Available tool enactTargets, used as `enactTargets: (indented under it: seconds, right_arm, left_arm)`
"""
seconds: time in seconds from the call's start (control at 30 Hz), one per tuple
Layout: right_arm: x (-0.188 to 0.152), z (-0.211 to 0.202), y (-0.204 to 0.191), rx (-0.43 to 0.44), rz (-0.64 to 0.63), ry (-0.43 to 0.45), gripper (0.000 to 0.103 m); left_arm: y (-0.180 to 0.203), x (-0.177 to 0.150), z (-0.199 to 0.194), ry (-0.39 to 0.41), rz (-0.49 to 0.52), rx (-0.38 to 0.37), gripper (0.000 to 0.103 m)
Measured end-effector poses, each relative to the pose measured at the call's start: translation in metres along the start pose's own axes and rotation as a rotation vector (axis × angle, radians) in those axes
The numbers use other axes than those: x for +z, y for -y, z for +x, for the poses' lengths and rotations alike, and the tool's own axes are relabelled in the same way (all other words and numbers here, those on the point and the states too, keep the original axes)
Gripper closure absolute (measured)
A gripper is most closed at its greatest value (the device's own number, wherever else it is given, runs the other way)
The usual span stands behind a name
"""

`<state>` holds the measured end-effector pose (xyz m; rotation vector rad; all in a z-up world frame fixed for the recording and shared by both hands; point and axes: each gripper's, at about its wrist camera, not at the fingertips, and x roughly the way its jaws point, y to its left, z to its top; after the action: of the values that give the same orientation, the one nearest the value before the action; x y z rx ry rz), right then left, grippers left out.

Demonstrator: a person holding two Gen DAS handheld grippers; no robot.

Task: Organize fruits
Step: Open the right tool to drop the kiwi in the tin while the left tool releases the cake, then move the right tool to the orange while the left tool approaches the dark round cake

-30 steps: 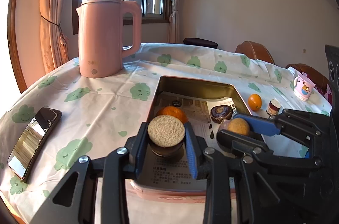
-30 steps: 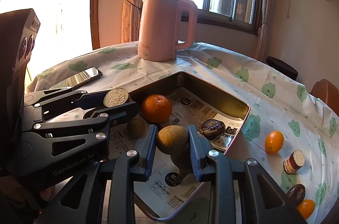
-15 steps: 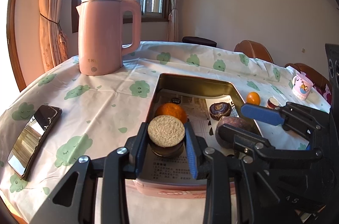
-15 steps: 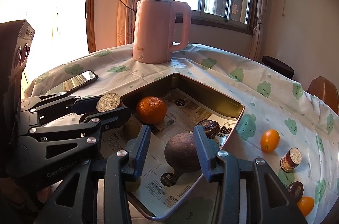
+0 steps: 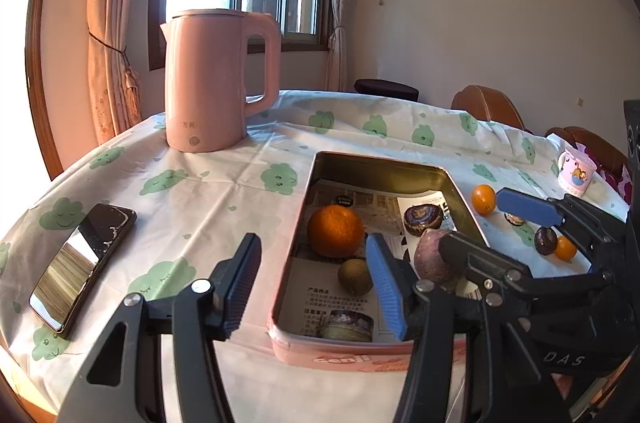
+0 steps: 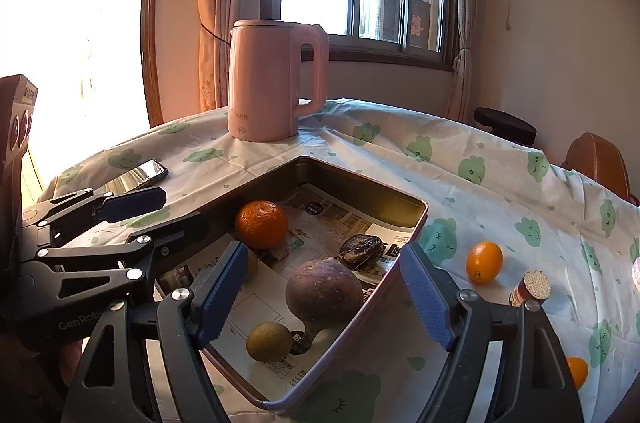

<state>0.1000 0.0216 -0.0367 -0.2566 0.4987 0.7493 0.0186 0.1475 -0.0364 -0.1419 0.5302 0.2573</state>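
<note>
A metal tin (image 5: 384, 169) (image 6: 360, 183) lined with newspaper holds an orange (image 5: 335, 231) (image 6: 261, 224), a small greenish-brown fruit (image 5: 355, 276) (image 6: 269, 341), a dark wrinkled fruit (image 5: 422, 219) (image 6: 361, 251), a large purple-brown fruit (image 5: 432, 259) (image 6: 324, 291) and a cut round piece (image 5: 345, 327) at the near end. My left gripper (image 5: 314, 287) is open and empty over the tin's near left rim. My right gripper (image 6: 328, 291) is open and empty, its jaws either side of the purple-brown fruit.
A pink kettle (image 5: 216, 79) (image 6: 276, 79) stands at the back. A phone (image 5: 82, 263) (image 6: 136, 177) lies at the left. Right of the tin lie small oranges (image 6: 483, 261) (image 5: 483, 199), a cut fruit piece (image 6: 530, 289), a dark fruit (image 5: 545, 241) and a mug (image 5: 576, 171).
Both grippers have opened. The left let go of the cut round piece, which now lies in the tin. The right released its fruit and drew back.
</note>
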Motion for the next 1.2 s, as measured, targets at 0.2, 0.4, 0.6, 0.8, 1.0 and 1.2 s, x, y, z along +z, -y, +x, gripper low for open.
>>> enactTargets:
  seconds: [0.2,0.4,0.6,0.8,1.0,1.2]
  right_arm:
    - [-0.002,-0.008,0.005,-0.035,0.01,0.025,0.023]
    - [-0.013,-0.035,0.046,-0.117,0.043,0.018,0.024]
    - [-0.038,-0.069,0.111,-0.232,0.104,-0.032,0.024]
    - [-0.058,-0.079,0.157,-0.287,0.166,-0.118,0.024]
    - [-0.065,-0.072,0.169,-0.225,0.186,-0.185,0.026]
    - [-0.07,-0.056,0.176,-0.153,0.217,-0.247,0.041]
  left_arm:
    - [0.005,0.002,-0.002,0.013,0.003,-0.001,0.027]
    - [0.036,0.006,-0.008,0.034,0.071,-0.031,0.021]
    - [0.078,0.01,-0.008,0.04,0.138,-0.086,0.016]
    - [0.128,0.014,-0.001,0.026,0.223,-0.162,0.012]
    - [0.167,0.017,0.009,0.007,0.318,-0.174,0.012]
    - [0.19,0.017,0.023,-0.031,0.364,-0.205,0.012]
